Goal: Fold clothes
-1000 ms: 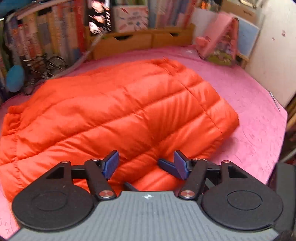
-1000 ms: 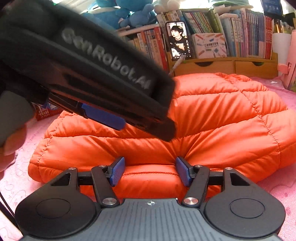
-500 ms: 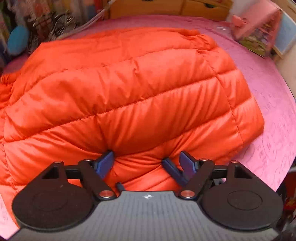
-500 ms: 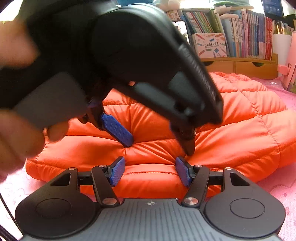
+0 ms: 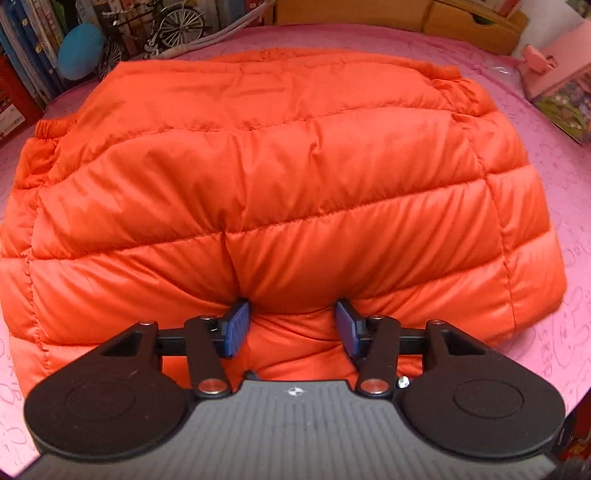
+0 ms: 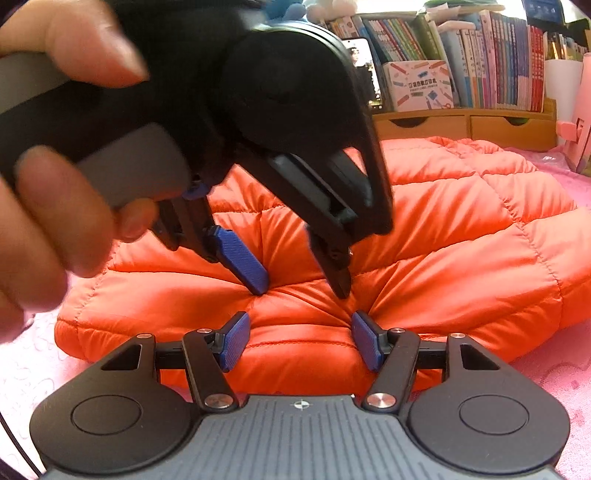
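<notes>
An orange quilted puffer jacket (image 5: 295,177) lies folded in a thick bundle on the pink bedspread (image 5: 546,192). My left gripper (image 5: 292,325) points steeply down into the jacket's near edge. Its jaws are closing, and a puckered bulge of fabric sits between the blue pads (image 5: 236,325). In the right wrist view the same left gripper (image 6: 300,286) digs into the jacket (image 6: 461,229) from above, held by a person's hand (image 6: 55,221). Just below it, my right gripper (image 6: 299,339) grips the jacket's thick front fold, both pads against the fabric.
Wooden drawers (image 6: 465,125) and a row of books (image 6: 498,66) stand behind the bed. A pink toy house (image 5: 557,81) sits at the back right, a blue ball (image 5: 79,51) and a small bicycle model (image 5: 166,26) at the back left. Pink bedspread borders the jacket on all sides.
My left gripper tipped downward, moved in over the jacket's near edge beside the right gripper and narrowed its jaws onto the fabric. The right gripper stayed put.
</notes>
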Tool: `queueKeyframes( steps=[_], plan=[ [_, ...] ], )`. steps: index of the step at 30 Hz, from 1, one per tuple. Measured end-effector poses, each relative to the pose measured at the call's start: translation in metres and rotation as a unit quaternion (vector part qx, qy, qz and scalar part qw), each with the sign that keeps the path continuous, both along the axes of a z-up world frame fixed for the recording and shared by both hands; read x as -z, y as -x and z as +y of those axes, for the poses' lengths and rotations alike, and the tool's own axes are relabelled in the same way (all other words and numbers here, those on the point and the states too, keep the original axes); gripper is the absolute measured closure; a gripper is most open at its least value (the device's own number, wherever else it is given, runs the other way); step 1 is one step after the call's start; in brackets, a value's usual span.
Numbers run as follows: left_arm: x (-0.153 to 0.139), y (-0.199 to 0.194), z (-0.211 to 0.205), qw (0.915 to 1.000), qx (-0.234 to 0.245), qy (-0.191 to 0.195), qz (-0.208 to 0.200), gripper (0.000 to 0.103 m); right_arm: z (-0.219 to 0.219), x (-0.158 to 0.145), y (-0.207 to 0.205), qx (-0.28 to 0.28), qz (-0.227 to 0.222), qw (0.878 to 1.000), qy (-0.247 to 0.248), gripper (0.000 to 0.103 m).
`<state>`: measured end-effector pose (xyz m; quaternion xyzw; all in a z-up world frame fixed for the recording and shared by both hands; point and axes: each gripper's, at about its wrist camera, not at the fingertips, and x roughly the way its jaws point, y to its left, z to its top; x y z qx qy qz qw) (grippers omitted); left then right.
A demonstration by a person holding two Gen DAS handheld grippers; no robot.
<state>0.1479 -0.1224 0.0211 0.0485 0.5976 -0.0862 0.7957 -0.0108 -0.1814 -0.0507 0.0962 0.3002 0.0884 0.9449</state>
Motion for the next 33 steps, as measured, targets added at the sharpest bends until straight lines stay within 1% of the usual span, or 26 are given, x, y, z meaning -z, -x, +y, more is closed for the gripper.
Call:
queueKeyframes(
  steps=[4,10,13,16,21,26,28,30,33],
  plan=[
    [0.003,-0.009,0.0,0.9999,-0.012,-0.001,0.008,0.053,0.0,0.002,-0.003,-0.002,0.007,1.0,0.004,0.041],
    [-0.001,-0.013,0.01,0.9995,-0.026,0.016,0.004,0.053,0.001,0.003,-0.004,-0.005,0.01,1.0,0.009,0.041],
    [-0.002,-0.019,0.015,0.9987,-0.042,0.027,0.0,0.054,0.0,0.005,-0.005,-0.007,0.01,1.0,0.008,0.041],
    [-0.005,-0.021,0.015,0.9988,-0.04,0.024,-0.013,0.054,0.001,0.005,-0.005,-0.009,0.01,1.0,0.011,0.041],
    [-0.012,-0.019,0.011,0.9988,-0.023,0.01,-0.041,0.058,0.0,0.005,-0.004,-0.009,0.011,1.0,0.01,0.041],
    [-0.014,-0.04,0.02,0.9973,-0.047,0.033,-0.046,0.059,0.002,0.005,-0.004,-0.007,0.011,1.0,0.011,0.041],
    [-0.014,-0.049,0.019,0.9968,-0.049,0.031,-0.055,0.059,0.002,0.006,-0.003,-0.008,0.01,1.0,0.013,0.042],
    [-0.012,-0.06,0.009,0.9968,-0.05,0.029,-0.055,0.059,0.001,0.006,-0.005,-0.009,0.01,1.0,0.014,0.042],
    [0.003,-0.077,0.001,0.9961,-0.056,0.03,-0.062,0.059,0.0,0.006,-0.006,-0.01,0.01,1.0,0.014,0.042]
  ],
)
